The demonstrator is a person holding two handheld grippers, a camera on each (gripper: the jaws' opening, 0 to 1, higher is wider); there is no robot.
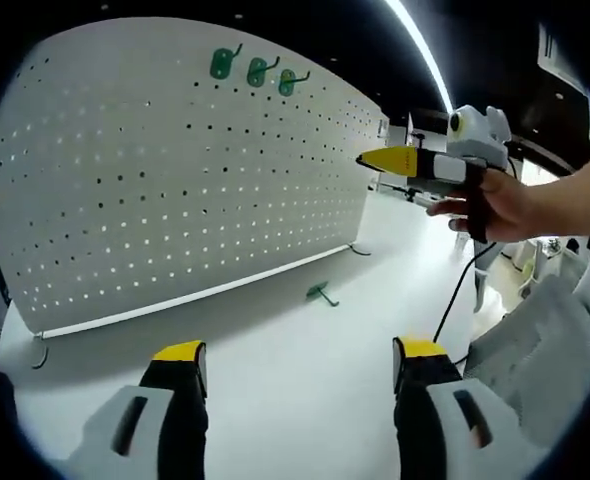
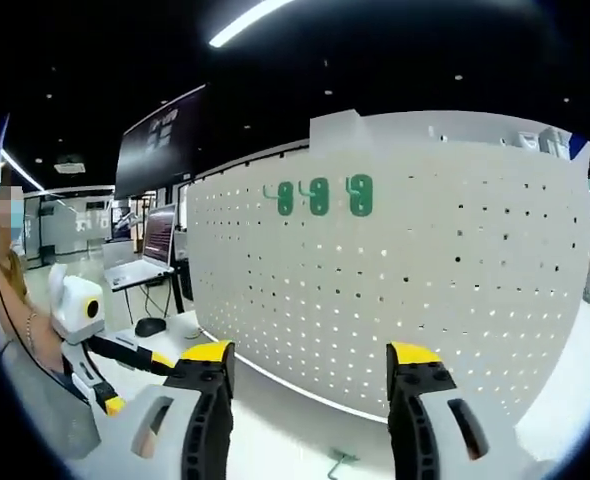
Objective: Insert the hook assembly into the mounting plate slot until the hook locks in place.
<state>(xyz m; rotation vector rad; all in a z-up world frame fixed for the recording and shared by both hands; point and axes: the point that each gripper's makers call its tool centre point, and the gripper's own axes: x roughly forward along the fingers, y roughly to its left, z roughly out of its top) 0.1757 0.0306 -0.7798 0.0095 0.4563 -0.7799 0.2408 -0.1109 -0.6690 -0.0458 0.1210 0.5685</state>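
Both grippers, left gripper (image 1: 297, 365) and right gripper (image 2: 310, 368), were wide open and empty. Loose green hook (image 1: 321, 293) lay on the counter (image 1: 275, 370) before the pegboard (image 1: 175, 170), so pickup looked next

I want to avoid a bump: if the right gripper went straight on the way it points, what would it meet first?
Probably the white pegboard, which stands across the line between the open right gripper jaws. The green hook on the table lies lower, likely under that line; depth is unclear.
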